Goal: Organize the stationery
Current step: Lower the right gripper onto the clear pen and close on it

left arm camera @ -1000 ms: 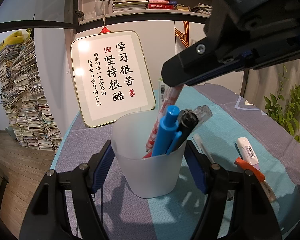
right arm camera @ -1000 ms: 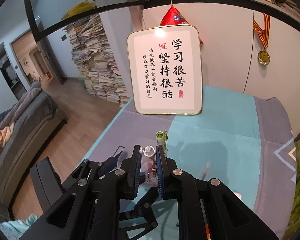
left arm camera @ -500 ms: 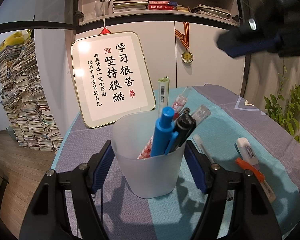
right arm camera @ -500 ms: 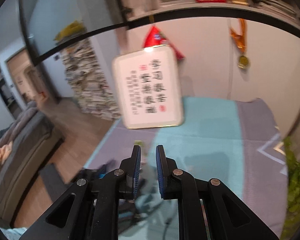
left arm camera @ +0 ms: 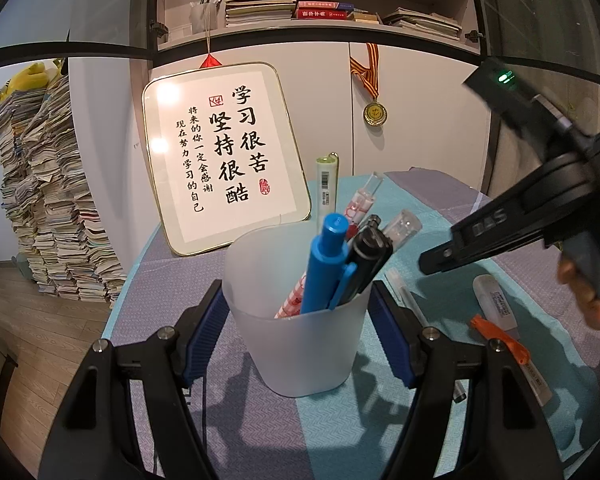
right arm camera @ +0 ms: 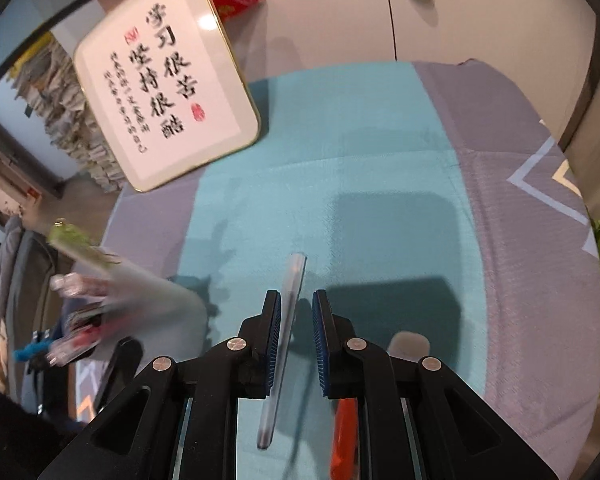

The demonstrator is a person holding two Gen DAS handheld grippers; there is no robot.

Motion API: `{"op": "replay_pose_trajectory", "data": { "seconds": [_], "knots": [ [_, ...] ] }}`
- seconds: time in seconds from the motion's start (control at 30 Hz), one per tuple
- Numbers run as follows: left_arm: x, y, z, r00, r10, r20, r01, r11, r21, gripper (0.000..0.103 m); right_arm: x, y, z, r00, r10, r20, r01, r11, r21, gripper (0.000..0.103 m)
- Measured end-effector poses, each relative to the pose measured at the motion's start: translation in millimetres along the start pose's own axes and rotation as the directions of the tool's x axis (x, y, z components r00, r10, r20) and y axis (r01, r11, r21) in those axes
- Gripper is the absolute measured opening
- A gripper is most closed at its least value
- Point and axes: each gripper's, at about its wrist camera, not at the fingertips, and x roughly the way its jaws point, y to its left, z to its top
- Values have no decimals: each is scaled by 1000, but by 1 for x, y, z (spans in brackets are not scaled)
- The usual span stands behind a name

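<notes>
A frosted white plastic cup [left arm camera: 300, 332] stands upright on a table covered with a teal and purple cloth [right arm camera: 380, 152]. The cup sits near the front left of the table, and the left gripper [left arm camera: 298, 334] has a blue-padded finger pressed against each of its sides, holding it. Inside the cup, leaning to the right, are a blue pen [left arm camera: 324, 264], a black pen [left arm camera: 366, 254], a clear-capped pen [left arm camera: 400, 224], a red-patterned pen [left arm camera: 358, 208] and a pale green pen [left arm camera: 327, 184] at the back.

To the right of the cup, three items lie flat on the cloth: a clear gel pen [right arm camera: 284, 344], a white correction tape [left arm camera: 494, 306] and an orange-capped pen [left arm camera: 500, 338]. The right gripper [right arm camera: 297, 344] hovers low over the clear gel pen, its fingers slightly apart with the pen lying between them; it is not clear whether the pads touch it. The orange-capped pen lies just right of the right finger.

Behind the cup, a framed calligraphy sign [left arm camera: 224, 160] leans against white cabinets [left arm camera: 420, 120], where a gold medal [left arm camera: 375, 113] hangs. A tall stack of books [left arm camera: 48, 200] stands on the floor at far left.
</notes>
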Motion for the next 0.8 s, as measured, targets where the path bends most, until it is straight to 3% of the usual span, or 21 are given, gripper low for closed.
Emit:
{"op": "replay_pose_trajectory", "data": {
  "seconds": [0.53, 0.67, 0.8],
  "knots": [
    [0, 0, 0, 1000, 0, 0, 0, 1000, 1, 70, 44, 17, 11, 996, -66, -61, 63, 997, -51, 15],
    [1, 0, 0, 1000, 0, -1, 0, 1000, 0, 70, 42, 22, 8, 996, -81, -35, 76, 990, -115, 15],
    [1, 0, 0, 1000, 0, -1, 0, 1000, 1, 70, 29, 21, 5, 999, -39, 0, 39, 992, -116, 14]
  ]
}}
